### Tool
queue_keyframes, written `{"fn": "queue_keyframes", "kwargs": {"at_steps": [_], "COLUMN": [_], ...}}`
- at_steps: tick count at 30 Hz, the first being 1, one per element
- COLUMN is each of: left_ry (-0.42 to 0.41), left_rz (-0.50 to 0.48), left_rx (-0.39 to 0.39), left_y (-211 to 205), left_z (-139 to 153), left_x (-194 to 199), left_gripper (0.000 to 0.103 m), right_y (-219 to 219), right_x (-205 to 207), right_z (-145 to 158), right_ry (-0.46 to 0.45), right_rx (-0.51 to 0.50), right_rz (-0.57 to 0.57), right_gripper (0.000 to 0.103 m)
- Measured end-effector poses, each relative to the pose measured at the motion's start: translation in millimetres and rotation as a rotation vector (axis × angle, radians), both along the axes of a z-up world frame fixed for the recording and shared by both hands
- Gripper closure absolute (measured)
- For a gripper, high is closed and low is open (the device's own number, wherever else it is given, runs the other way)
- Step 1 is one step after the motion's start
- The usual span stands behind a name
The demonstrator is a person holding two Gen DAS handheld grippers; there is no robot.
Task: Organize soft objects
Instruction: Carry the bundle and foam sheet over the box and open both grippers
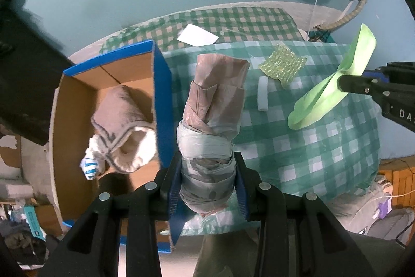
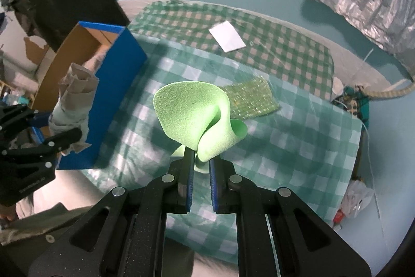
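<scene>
Left gripper (image 1: 207, 168) grasps a rolled bag bundle (image 1: 212, 116) beside the blue box (image 1: 162, 95); right gripper (image 2: 201, 160) pinches green foam (image 2: 192, 113) above the checked cloth (image 2: 298, 147). Only the left view shows the box's rolled towel (image 1: 122, 126).

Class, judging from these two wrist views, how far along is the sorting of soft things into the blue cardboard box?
Done: a grey rolled towel already lies in the blue cardboard box.
In hand: the left gripper clamps a brown-and-grey rolled plastic bundle; the right gripper pinches a light green foam sheet.
Left: a yellow-green beaded mat and a small white foam cylinder remain on the checked cloth.
</scene>
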State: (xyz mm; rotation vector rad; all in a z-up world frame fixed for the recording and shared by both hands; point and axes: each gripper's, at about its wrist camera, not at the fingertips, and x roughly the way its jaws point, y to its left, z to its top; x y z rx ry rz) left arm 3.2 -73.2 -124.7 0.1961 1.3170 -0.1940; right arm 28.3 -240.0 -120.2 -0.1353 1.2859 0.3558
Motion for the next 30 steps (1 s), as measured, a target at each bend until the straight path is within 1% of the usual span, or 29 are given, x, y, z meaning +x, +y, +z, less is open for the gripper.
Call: {"fn": "queue_keyframes", "kwargs": {"at_steps": [9,19,30], "left_ry": [-0.024,-0.064,-0.071], "left_rz": [0.043,0.115,0.219], "left_rx": [0.001,-0.016,-0.017], "left_y": [23.8,59.0,104.8], "left_z": [17.5,40.0,41.0], "left_x": [-7.2,-10.8,-11.2], "left_gripper": [0.066,0.066,0.066], "right_y": [30.1,72.1,127.6], "right_x": [-0.1,2.7,10.5], "right_z": [25.8,46.1,65.1], "right_ry": [-0.030,-0.057,-0.087], "right_rx": [0.017,0.037,0.077], "right_rz": [0.061,0.138,0.228], "right_gripper": [0.094,0.094,0.094]}}
